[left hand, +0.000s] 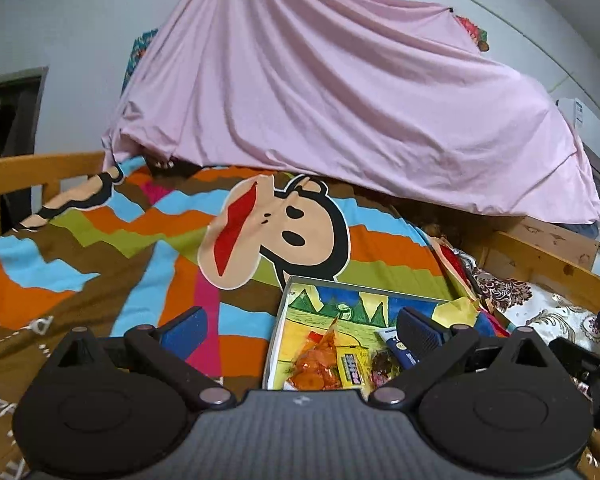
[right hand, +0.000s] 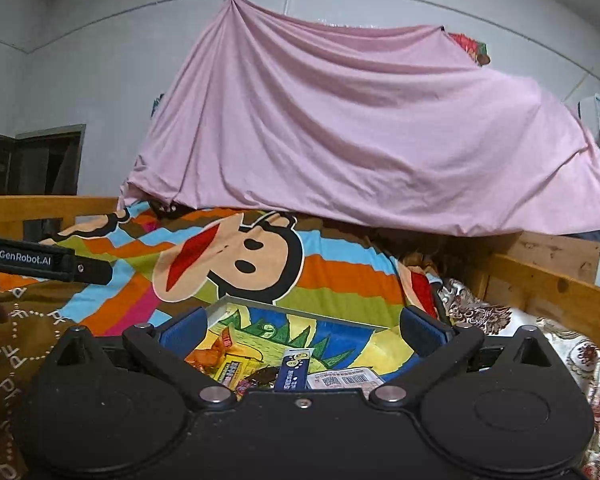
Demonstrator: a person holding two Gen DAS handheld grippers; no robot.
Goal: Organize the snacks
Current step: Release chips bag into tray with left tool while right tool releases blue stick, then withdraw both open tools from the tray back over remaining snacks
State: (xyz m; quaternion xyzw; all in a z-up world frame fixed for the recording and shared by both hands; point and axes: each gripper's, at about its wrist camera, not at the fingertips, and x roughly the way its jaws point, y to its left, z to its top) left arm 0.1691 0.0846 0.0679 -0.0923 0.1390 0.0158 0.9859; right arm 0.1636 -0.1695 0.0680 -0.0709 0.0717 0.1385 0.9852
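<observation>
While both tools hover over the bed, neither grips anything. At the bottom of the left wrist view the left tool point(left hand: 300, 330) has its blue-padded jaws spread wide, one pad over the striped blanket and the other over the right part of the tray. The right tool point(right hand: 302, 328) is just as wide in its own view, its jaws standing to either side of the tray's contents, apparently poised above them to choose a piece.

Between and beyond the jaws lies the tray point(right hand: 260, 307), a shallow box with a pale rim and a child's crayon landscape on its floor. It seems to serve as the collecting place, since every snack in sight lies inside it. I count one of each: an orange crinkly packet point(left hand: 314, 364), a yellow candy pack point(left hand: 350, 368), a dark-wrapped sweet point(left hand: 382, 368), a blue stick pack point(right hand: 294, 368) and a white barcoded packet point(right hand: 346, 379); the tool bodies hide the tray's near edge, so there may be more.

Outward again, the monkey-print blanket point(left hand: 140, 240) covers the bed, with wooden rails point(left hand: 540, 256) at the left and right of the frame. A pink sheet point(left hand: 320, 100) hangs across the upper half.
</observation>
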